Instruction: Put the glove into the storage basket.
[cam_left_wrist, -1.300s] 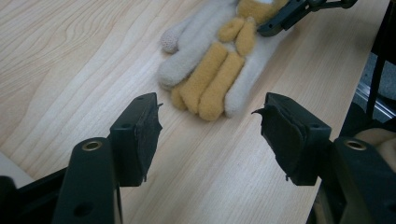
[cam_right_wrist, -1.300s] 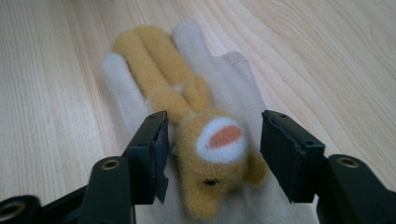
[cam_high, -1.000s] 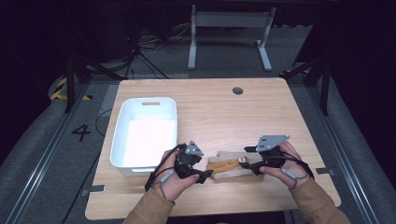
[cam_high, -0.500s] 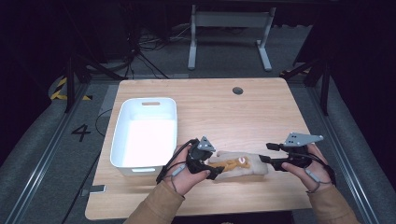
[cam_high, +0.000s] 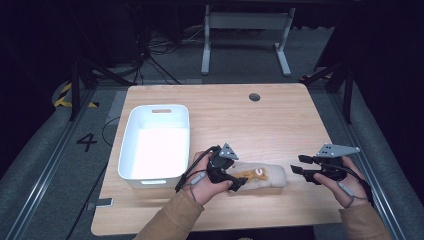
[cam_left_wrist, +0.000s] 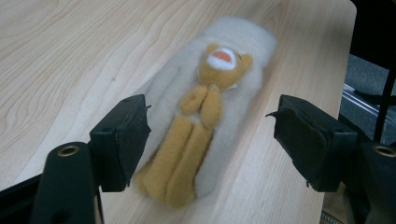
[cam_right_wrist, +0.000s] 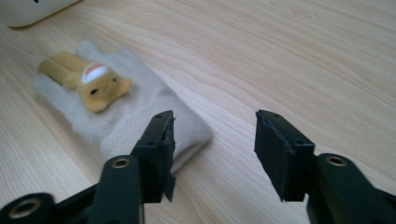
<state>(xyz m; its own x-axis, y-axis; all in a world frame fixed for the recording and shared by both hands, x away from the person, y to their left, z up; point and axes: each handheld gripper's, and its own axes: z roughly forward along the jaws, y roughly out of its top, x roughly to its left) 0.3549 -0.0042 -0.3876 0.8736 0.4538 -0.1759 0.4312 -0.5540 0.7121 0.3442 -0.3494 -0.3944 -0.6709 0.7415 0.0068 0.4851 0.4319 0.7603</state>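
Observation:
A cream fleece mitten (cam_high: 267, 176) with a yellow-brown bear (cam_high: 250, 174) sewn on it lies flat near the table's front edge. My left gripper (cam_high: 239, 177) hovers at the mitten's left end. In the left gripper view the mitten (cam_left_wrist: 233, 56) and bear (cam_left_wrist: 201, 130) lie between the gripper's (cam_left_wrist: 210, 140) jaws, which have just been opening and do not press on it. My right gripper (cam_high: 296, 164) stands off the mitten's right end. In the right gripper view its (cam_right_wrist: 215, 154) jaws have just been closing with nothing between them, and the mitten (cam_right_wrist: 140, 116) ends beside the left jaw.
A white plastic bin (cam_high: 160, 108) stands on the left half of the wooden table (cam_high: 240, 120), close to my left hand. A round cable hole (cam_high: 254, 97) sits at the back. The table's right edge is near my right hand.
My right gripper has pulled away to the right, off the mitten's end. My left gripper has shifted slightly right along the mitten and its jaws have widened.

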